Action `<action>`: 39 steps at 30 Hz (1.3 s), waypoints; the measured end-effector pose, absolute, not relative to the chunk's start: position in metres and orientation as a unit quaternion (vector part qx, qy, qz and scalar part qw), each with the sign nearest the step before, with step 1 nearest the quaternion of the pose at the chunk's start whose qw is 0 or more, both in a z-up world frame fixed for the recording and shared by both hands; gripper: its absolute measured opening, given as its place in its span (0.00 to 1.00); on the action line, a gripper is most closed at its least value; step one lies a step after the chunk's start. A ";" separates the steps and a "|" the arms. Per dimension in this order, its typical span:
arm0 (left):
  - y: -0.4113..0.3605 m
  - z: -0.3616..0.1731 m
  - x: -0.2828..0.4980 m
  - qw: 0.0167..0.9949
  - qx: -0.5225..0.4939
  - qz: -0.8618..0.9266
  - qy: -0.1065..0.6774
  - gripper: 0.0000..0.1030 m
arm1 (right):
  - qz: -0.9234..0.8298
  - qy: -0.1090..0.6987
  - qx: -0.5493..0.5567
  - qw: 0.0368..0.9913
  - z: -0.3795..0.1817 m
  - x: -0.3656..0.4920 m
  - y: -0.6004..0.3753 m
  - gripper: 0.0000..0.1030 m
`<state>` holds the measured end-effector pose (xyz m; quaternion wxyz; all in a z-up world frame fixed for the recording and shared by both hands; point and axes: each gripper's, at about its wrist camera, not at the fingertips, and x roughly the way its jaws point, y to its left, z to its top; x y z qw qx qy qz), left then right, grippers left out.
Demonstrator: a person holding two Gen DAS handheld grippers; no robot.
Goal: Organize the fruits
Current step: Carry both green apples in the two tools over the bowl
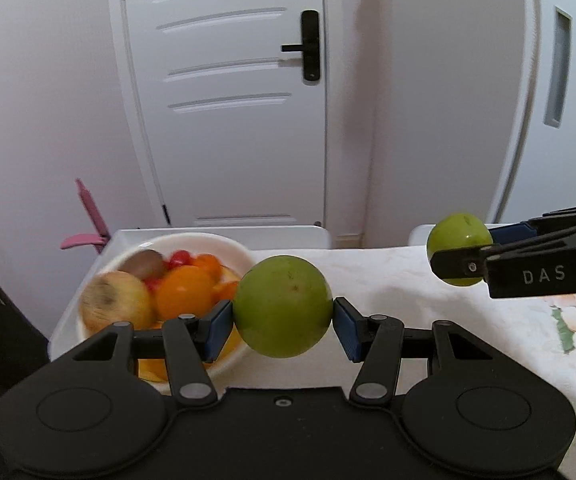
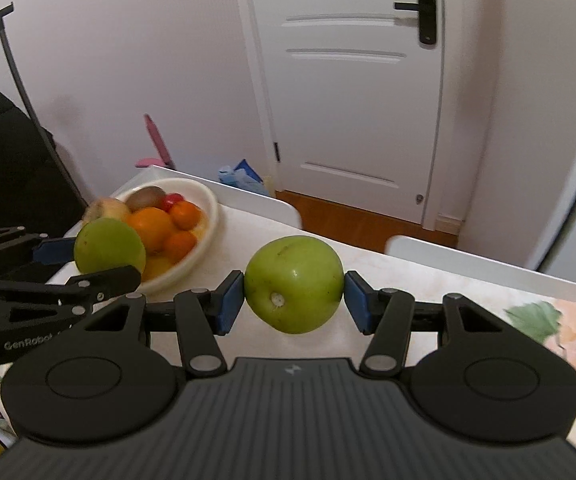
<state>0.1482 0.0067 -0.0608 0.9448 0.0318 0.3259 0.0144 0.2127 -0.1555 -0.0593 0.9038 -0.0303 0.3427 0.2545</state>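
Observation:
My left gripper point(image 1: 283, 322) is shut on a green apple point(image 1: 282, 306), held above the table just right of a white bowl point(image 1: 230, 250). The bowl holds oranges point(image 1: 184, 292), a kiwi point(image 1: 148, 262), small red fruits and a pale apple point(image 1: 114, 304). My right gripper point(image 2: 293, 298) is shut on a second green apple point(image 2: 293, 284), also lifted off the table. In the left wrist view the right gripper point(image 1: 463, 250) and its apple point(image 1: 459, 240) appear at the right. In the right wrist view the left gripper point(image 2: 100, 256) and its apple point(image 2: 108, 245) hang in front of the bowl point(image 2: 208, 204).
The table point(image 2: 407, 276) has a pale cloth with a leaf print point(image 2: 531, 314) at the right. White chair backs point(image 2: 256, 200) stand along its far edge. Behind are a white door point(image 1: 232, 100), a pink object point(image 1: 88, 220) and a black stand point(image 2: 28, 100).

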 end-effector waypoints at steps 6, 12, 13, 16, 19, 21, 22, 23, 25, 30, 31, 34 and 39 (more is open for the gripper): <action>0.052 -0.048 0.161 0.946 0.040 0.021 0.321 0.57 | 0.259 0.342 -0.030 0.903 -0.052 0.219 -0.115 0.67; 0.087 -0.043 0.185 0.946 0.052 0.011 0.320 0.57 | 0.251 0.343 -0.025 0.905 -0.050 0.233 -0.083 0.67; 0.092 -0.044 0.190 0.946 0.054 0.008 0.321 0.57 | 0.248 0.344 -0.024 0.905 -0.050 0.236 -0.078 0.67; 0.104 -0.048 0.202 0.944 0.059 -0.002 0.324 0.57 | 0.240 0.347 -0.023 0.906 -0.052 0.246 -0.065 0.67; 0.115 -0.054 0.218 0.942 0.063 -0.011 0.330 0.57 | 0.233 0.352 -0.021 0.906 -0.057 0.255 -0.056 0.67; 0.121 -0.060 0.228 0.939 0.065 -0.016 0.336 0.57 | 0.228 0.355 -0.020 0.906 -0.061 0.261 -0.052 0.67; 0.122 -0.063 0.233 0.938 0.067 -0.019 0.339 0.57 | 0.225 0.357 -0.020 0.906 -0.063 0.264 -0.049 0.67; 0.124 -0.065 0.236 0.937 0.067 -0.022 0.342 0.57 | 0.223 0.359 -0.019 0.906 -0.065 0.266 -0.047 0.67; 0.128 -0.072 0.245 0.934 0.068 -0.027 0.349 0.57 | 0.218 0.362 -0.018 0.906 -0.069 0.271 -0.043 0.67; 0.134 -0.085 0.263 0.927 0.067 -0.037 0.366 0.57 | 0.211 0.369 -0.018 0.905 -0.076 0.280 -0.034 0.67; 0.135 -0.087 0.265 0.926 0.066 -0.039 0.369 0.57 | 0.210 0.370 -0.017 0.905 -0.077 0.281 -0.033 0.67; 0.136 -0.092 0.268 0.923 0.063 -0.043 0.377 0.57 | 0.209 0.374 -0.016 0.903 -0.080 0.285 -0.029 0.67; 0.138 -0.096 0.268 0.921 0.064 -0.047 0.382 0.57 | 0.210 0.379 -0.014 0.901 -0.084 0.289 -0.024 0.67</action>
